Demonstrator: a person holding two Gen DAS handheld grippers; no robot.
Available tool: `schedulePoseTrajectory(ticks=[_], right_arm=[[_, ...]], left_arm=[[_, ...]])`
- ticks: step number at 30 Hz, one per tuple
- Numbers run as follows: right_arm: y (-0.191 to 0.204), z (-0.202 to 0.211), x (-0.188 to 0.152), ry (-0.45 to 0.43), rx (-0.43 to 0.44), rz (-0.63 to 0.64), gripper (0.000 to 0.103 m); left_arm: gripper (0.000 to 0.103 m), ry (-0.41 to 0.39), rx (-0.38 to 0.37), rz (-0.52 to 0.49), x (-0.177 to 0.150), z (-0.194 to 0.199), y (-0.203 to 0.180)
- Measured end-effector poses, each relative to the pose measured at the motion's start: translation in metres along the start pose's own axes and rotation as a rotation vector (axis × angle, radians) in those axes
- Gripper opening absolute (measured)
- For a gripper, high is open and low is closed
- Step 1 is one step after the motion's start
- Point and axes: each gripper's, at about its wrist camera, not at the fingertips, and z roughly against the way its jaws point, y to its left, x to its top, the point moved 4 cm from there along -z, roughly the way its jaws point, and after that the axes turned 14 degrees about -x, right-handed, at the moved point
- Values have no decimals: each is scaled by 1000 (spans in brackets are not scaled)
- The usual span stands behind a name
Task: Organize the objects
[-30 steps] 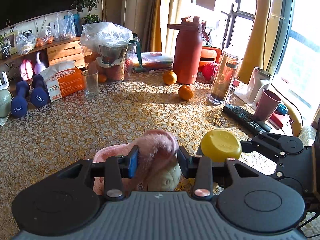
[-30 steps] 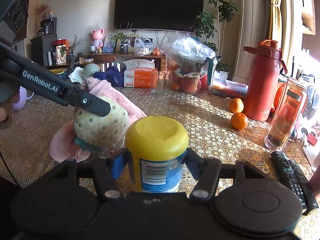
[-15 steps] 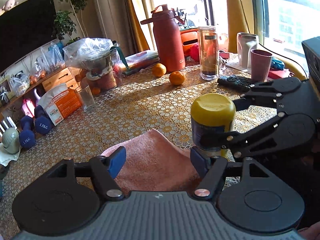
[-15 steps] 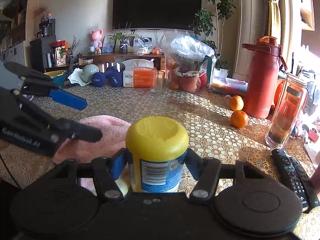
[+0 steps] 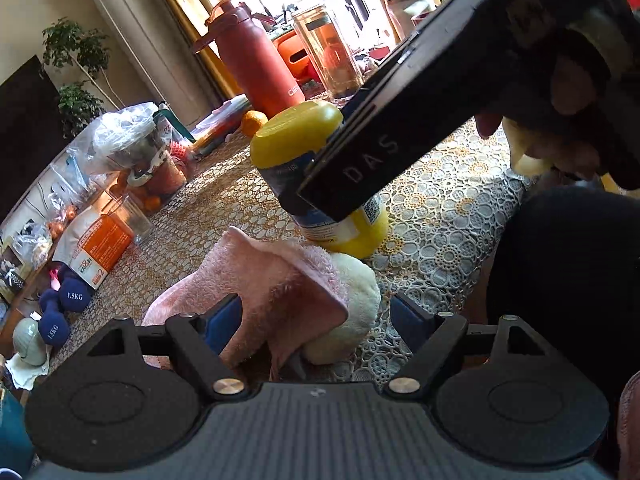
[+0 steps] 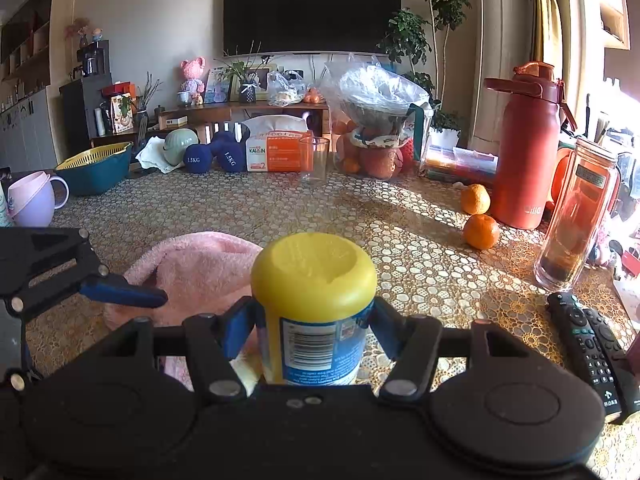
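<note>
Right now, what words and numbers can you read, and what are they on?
"1.5KG": each blue dumbbell.
"KALUN", "2": orange tissue pack.
"DAS": black bar of the right tool.
Yellow-lidded jar label, red bottle logo, remote buttons: too small or blurred.

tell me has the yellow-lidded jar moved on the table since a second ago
No. In the right wrist view the yellow-lidded jar sits between the right gripper fingers at the same spot relative to the oranges and red bottle.

Red flask (image 6: 527,148), two oranges (image 6: 480,216), glass tumbler (image 6: 314,159), blue dumbbells (image 6: 216,157), remote (image 6: 582,340) on lace tablecloth (image 6: 416,248).
</note>
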Motion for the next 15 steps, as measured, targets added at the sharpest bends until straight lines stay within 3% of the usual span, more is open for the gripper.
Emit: schedulePoseTrajectory(ticks=[6, 15], right_arm=[[1, 0, 0, 0, -1, -2, 62], [2, 1, 0, 8, -7, -15, 62]], left_arm=[[81, 24, 46, -8, -3, -15, 2], [81, 3, 15, 26, -2, -18, 10]])
